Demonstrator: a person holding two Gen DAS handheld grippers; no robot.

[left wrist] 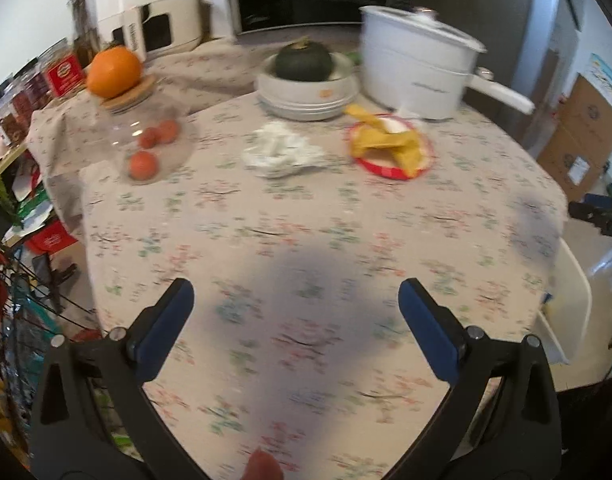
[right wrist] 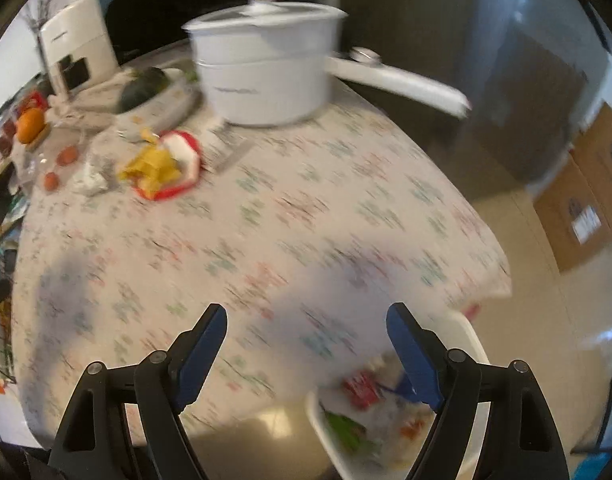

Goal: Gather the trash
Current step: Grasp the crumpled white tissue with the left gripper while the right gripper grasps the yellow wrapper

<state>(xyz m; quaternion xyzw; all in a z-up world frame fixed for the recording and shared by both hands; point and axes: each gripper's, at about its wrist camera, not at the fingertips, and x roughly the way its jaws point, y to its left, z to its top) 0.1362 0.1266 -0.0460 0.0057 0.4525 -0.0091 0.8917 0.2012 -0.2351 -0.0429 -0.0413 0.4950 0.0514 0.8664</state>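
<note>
The left gripper [left wrist: 296, 296] stands spread wide above the tablecloth [left wrist: 306, 232], its blue pads [left wrist: 166, 328] well apart with nothing between them and touching nothing. The right gripper [right wrist: 306, 320] is likewise released and empty (a little less wide than the left), hanging over the table's near edge.

The trash lies at the far side of the table: a crumpled white wrapper [left wrist: 280, 152] flat on the cloth, and just to its right a red-rimmed paper plate [left wrist: 389, 148] carrying yellow crumpled scraps [left wrist: 389, 146]. Below the table edge, under the right gripper, a white bin [right wrist: 329, 432] already holds red, green and orange litter.

Behind the plate stands a white lidded pot [left wrist: 417, 72] with a long handle, and beside it a stack of white bowls [left wrist: 306, 92] bearing a dark green squash [left wrist: 304, 62]. To the left a clear jar [left wrist: 146, 136] holds small reddish fruit, with an orange pumpkin [left wrist: 114, 72] on its wooden lid. Cardboard boxes [right wrist: 593, 176] stand on the floor at the right.
</note>
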